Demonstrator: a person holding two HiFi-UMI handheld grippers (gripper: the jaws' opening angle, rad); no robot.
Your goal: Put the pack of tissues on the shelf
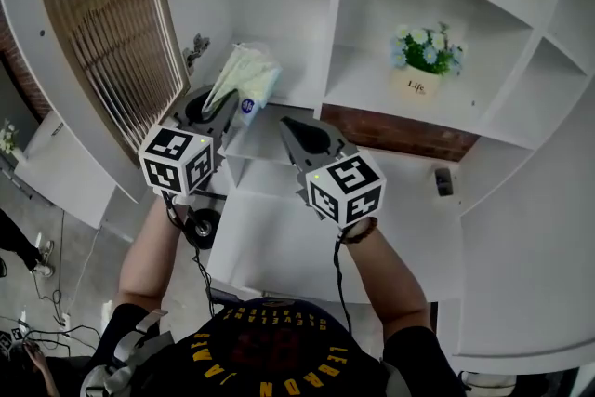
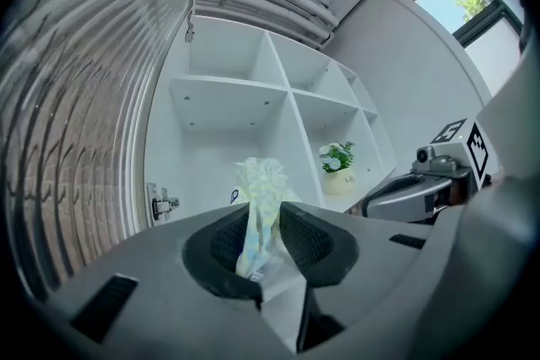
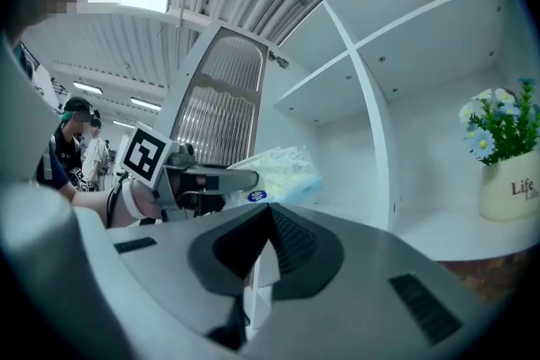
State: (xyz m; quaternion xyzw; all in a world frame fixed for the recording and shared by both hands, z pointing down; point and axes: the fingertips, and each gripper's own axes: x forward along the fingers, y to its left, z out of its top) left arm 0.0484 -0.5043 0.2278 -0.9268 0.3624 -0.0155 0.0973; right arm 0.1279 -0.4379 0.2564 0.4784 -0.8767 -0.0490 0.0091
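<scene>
Left tool (image 2: 264, 217) clamps the pack of tissues (image 2: 261, 181); right tool (image 3: 266, 215) closed, empty.

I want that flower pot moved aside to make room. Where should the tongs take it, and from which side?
Probably grip the flower pot by its cream body, below the flowers, coming in level from the compartment's open front. It stands upright, blooms cover its top, and shelf walls close its back and sides.

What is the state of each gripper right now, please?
The left gripper is closed on the pack of tissues.
The right gripper is closed and empty.
</scene>
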